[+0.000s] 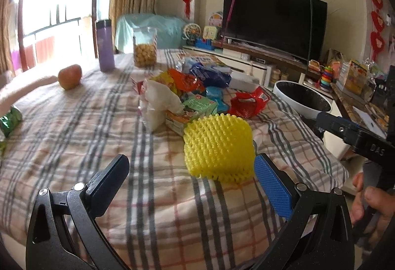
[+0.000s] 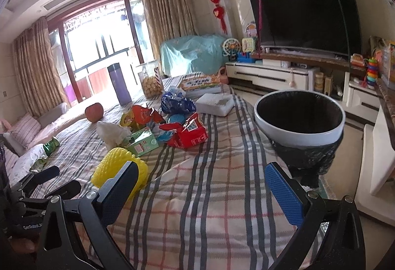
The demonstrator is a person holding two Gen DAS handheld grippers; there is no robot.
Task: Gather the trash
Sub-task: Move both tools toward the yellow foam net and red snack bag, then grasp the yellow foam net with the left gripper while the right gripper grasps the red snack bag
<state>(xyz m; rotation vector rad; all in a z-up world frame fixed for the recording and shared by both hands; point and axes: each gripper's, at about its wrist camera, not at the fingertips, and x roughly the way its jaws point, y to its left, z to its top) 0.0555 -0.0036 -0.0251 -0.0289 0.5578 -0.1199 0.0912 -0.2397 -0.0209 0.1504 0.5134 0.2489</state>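
A yellow foam fruit net point(image 1: 218, 149) lies on the plaid cloth point(image 1: 74, 146), just ahead of my open left gripper point(image 1: 191, 161) and nearer its blue right pad point(image 1: 271, 191). Behind it is a pile of litter: a white crumpled bag point(image 1: 158, 102), a green carton point(image 1: 200, 104), a red wrapper point(image 1: 249, 102), an orange snack bag point(image 1: 182, 79) and a blue bag point(image 1: 212, 73). My right gripper point(image 2: 202, 167) is open over bare cloth, with the yellow net point(image 2: 118, 168) behind its left finger. The white bin with a black liner point(image 2: 296, 137) stands off the table's right edge.
An apple point(image 1: 69, 76), a purple flask point(image 1: 105, 45) and a biscuit jar point(image 1: 145, 47) stand at the far side. A green wrapper point(image 1: 9, 120) lies at the left edge. A white tissue box point(image 2: 214, 104) sits behind the pile. A hand point(image 1: 370, 203) holds the right gripper.
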